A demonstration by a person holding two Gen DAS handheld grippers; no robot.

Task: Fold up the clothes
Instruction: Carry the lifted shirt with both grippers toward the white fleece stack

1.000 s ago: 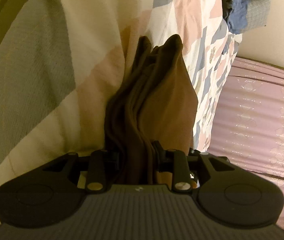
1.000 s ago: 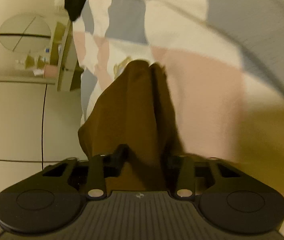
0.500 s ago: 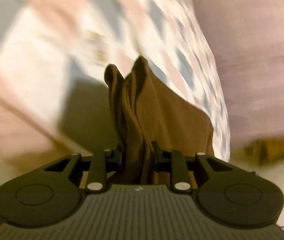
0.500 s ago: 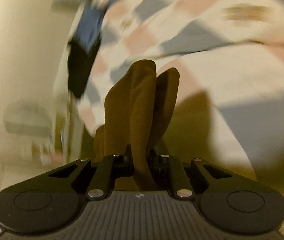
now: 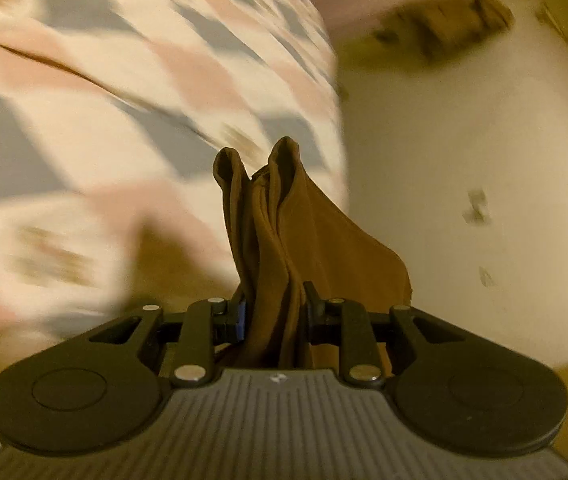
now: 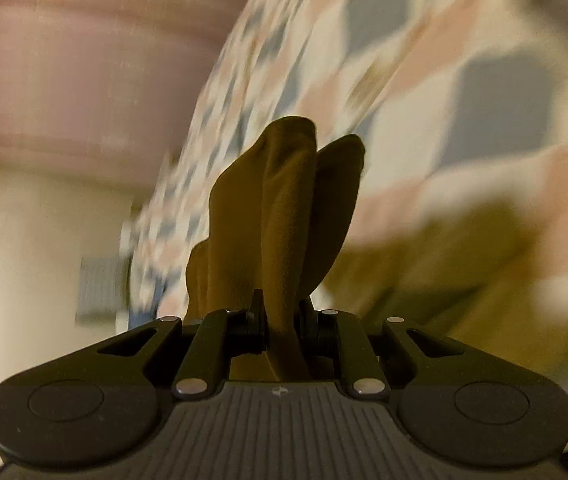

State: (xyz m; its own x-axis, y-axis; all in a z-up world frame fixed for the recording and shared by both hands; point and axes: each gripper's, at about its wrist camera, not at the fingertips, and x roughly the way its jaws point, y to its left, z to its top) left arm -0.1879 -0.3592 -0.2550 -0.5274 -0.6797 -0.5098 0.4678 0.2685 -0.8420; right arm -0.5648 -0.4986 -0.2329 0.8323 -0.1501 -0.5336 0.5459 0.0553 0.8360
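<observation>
1. Blurred behind both grippers lies a patchwork quilt [image 5: 131, 92] in pink, grey and cream, with a mauve ribbed cover [image 6: 63, 60] beyond it and a pale floor or wall to the side; the smear makes finer detail unreadable.
2. Left gripper [image 5: 273, 312]: its fingers are pinching a bunched edge of the brown garment [image 5: 304, 240], which stands up in 2 folds ahead of the fingertips and fans out to their right.
3. Right gripper [image 6: 281, 316]: its jaws have just been closing, and they clamp another gathered part of the same brown cloth, which rises in thick lobes straight ahead of the tips.
4. Step in hand, as I judge it: the garment is lifted clear and carried by 2 held points, between folds.
5. Next move likely calls for drawing the 2 grips apart to tension the cloth, then lowering it flat onto the quilt before either pinch lets go.
</observation>
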